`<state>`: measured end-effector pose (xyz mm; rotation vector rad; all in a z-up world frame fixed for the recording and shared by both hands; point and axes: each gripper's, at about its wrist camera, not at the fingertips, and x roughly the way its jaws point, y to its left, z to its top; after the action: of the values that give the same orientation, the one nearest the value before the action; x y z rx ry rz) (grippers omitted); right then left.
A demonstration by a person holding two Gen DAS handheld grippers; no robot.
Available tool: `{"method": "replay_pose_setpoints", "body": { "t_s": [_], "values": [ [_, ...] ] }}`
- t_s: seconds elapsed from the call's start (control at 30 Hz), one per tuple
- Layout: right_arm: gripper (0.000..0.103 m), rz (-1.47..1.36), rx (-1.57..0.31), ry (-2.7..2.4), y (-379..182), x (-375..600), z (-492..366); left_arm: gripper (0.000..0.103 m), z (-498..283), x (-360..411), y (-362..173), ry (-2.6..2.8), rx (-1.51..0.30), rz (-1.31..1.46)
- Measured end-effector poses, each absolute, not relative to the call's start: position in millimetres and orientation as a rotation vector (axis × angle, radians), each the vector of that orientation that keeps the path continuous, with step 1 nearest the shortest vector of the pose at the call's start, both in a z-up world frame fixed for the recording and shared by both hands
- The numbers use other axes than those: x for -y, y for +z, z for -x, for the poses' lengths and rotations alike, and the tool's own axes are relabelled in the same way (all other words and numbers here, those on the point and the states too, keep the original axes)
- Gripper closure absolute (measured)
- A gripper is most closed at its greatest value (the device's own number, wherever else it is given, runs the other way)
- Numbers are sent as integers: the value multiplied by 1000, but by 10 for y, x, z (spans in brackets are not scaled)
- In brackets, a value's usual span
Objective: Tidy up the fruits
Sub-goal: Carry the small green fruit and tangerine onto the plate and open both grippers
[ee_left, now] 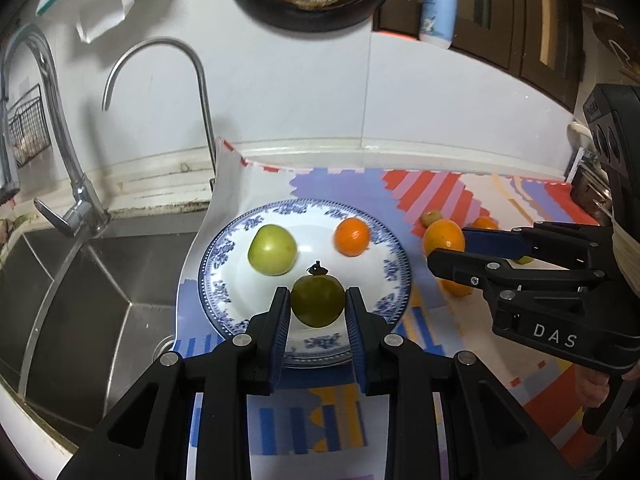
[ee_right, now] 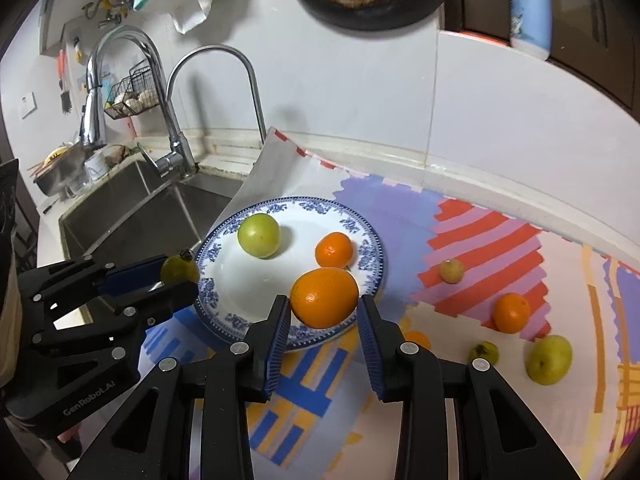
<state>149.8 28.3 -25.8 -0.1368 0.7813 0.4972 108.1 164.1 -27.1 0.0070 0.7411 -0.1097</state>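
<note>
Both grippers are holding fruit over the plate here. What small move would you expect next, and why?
Probably lower and release. The left gripper holds a dark green fruit and the right gripper a large orange over the plate, where a green fruit and small orange already lie.

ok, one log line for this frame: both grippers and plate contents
left gripper: shut on dark green fruit over plate | right gripper: shut on large orange | on plate: light green fruit, small orange
</note>
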Motion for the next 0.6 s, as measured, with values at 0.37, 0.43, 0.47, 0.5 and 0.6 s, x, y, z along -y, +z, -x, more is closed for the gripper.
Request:
{"method": "replay_pose_setpoints", "body": {
  "t_s": [0.37, 0.43, 0.47, 0.5, 0.6],
  "values": [
    [68, 142, -864, 511, -564, -576, -1795, 75, -1407, -1849, -540, -104, -814, -3],
    [68, 143, -877, 510, -609, -600, -1842, 75, -1445, -1863, -567, -107, -821, -1],
    [68, 144, -884, 508, -635, -614, -1868, 75, -1466, -1870, -581, -107, -825, -1],
    [68, 145, -888, 510, -649, -624, -1884, 75, -1491, -1877, -603, -108, -830, -2],
    [68, 153, -903, 506, -716, -656, -1945, 75, -1535, -1889, -643, -113, -841, -3]
  ]
}}
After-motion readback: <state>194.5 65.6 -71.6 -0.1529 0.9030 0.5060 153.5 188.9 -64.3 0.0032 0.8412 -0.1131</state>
